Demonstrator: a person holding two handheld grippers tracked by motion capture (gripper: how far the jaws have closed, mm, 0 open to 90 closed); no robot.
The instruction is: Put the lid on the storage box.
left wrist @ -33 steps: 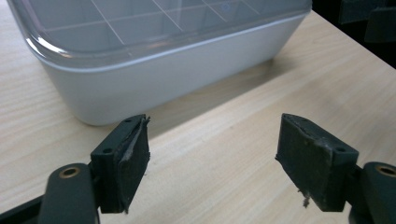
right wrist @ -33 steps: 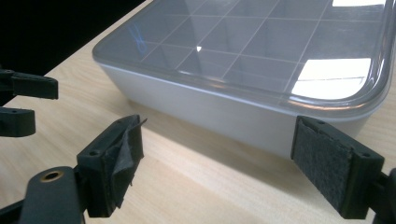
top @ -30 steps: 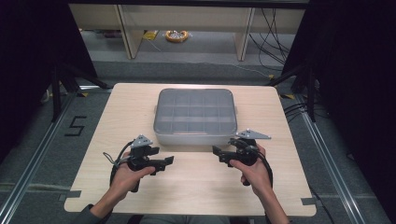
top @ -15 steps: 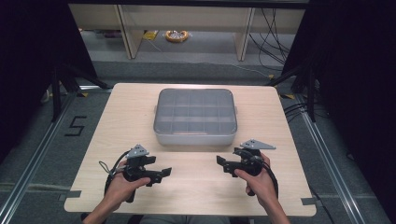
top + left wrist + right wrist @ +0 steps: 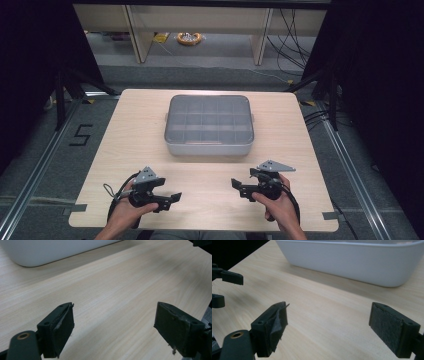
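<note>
Both grippers, left [image 5: 172,198] and right [image 5: 236,186], gape empty at lower frame, the box [image 5: 209,125] at centre lying untouched.

left gripper [image 5: 172,199]: jaws wide, just opened, nothing between | right gripper [image 5: 239,186]: jaws wide, empty

high view overhead facing forward, tool views low, close, sharing tabletop [image 5: 210,175]
</note>
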